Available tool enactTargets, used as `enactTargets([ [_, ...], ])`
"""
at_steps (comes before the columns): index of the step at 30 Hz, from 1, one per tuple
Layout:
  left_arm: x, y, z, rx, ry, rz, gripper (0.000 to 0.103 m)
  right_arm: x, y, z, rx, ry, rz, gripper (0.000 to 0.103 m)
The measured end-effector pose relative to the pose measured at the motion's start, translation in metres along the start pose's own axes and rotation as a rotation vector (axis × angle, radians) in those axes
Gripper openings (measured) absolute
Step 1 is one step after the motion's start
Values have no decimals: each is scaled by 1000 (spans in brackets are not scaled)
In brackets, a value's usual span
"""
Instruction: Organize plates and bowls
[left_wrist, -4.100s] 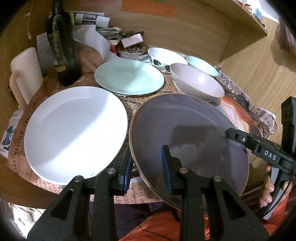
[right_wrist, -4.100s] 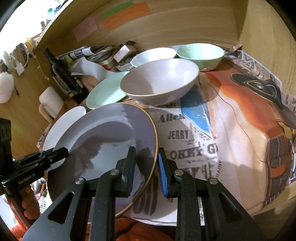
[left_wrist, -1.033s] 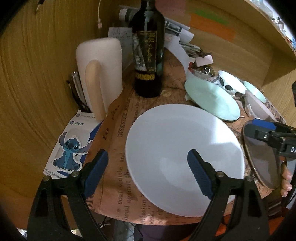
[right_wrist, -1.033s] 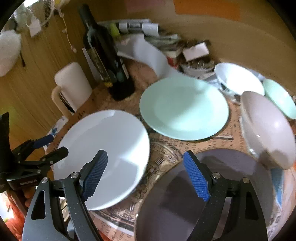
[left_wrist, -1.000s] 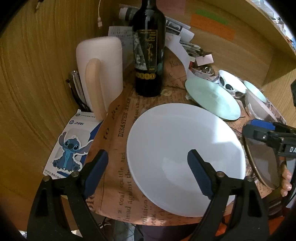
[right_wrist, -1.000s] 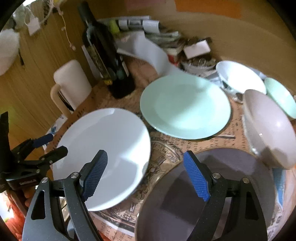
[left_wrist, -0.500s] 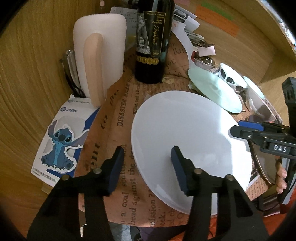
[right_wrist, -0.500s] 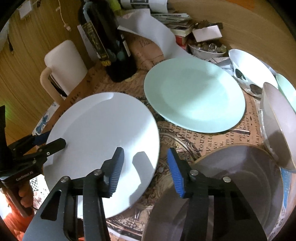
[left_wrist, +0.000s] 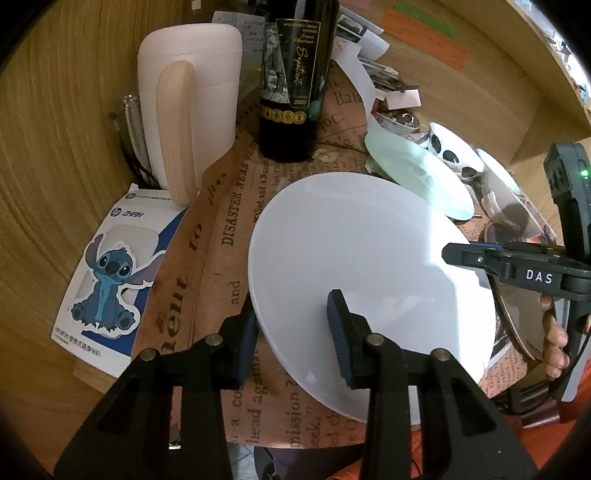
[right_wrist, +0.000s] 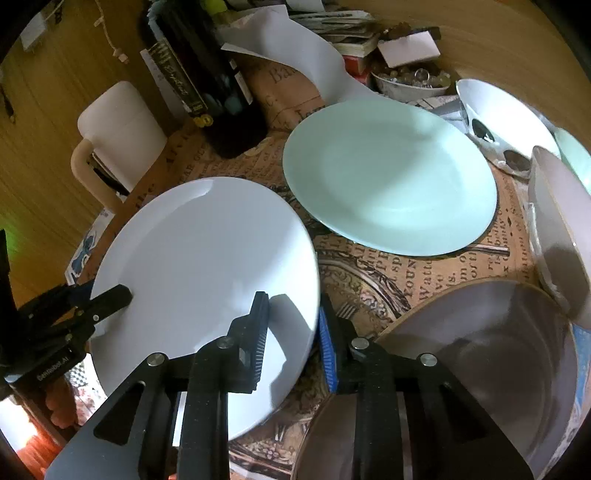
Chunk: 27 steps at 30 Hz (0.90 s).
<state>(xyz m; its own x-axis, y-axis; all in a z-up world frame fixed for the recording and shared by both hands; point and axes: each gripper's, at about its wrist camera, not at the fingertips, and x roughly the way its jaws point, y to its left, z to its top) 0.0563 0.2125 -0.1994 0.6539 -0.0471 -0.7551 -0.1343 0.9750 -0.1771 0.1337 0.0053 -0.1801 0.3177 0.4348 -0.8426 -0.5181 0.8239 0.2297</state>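
Tabletop (left_wrist: 221, 236) of round shape, covered in brown newsprint-patterned paper, carries all the crockery. Large round white ceramic plate (right_wrist: 207, 273) lies at the near left edge of the tabletop. Left gripper (left_wrist: 293, 332) straddles its near-left rim, one blue pad under the edge, the other over the plate's face; jaws are closing, and firm contact cannot be confirmed. Right gripper (right_wrist: 291, 332) straddles the same plate's right rim, black pad above the face, blue pad just outside the edge; jaws are closing, with the rim between them and a sliver of gap apparent.

Large round dark grey plate with a tan rim (right_wrist: 480, 354) lies at the near right edge, just beside the white plate and close under the right gripper. Round mint-green plate (right_wrist: 391, 173) sits towards the centre, behind both, apart from the white plate. Pale mauve bowl (right_wrist: 557, 229) stands at the right edge, overlapping the grey plate's far rim. White bowl with black spots (right_wrist: 506, 114) and a small mint bowl (right_wrist: 576, 155) stand further back on the right.

Dark wine bottle (left_wrist: 295, 81) stands upright at the far left, behind the white plate. White jug with a pale handle (left_wrist: 188, 103) stands beside it at the left edge. Blue cartoon sticker sheet (left_wrist: 110, 277) lies off the paper on the left.
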Motion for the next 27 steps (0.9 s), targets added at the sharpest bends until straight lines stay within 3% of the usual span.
enactTargets([
  [9,-3,-1,3,-33,-4,17,37,-7,0,-4,0,-38,3,23],
  [27,-32,-28,18,-2,-91,-2,37,-62,-20,-4,34,-170,30,23],
])
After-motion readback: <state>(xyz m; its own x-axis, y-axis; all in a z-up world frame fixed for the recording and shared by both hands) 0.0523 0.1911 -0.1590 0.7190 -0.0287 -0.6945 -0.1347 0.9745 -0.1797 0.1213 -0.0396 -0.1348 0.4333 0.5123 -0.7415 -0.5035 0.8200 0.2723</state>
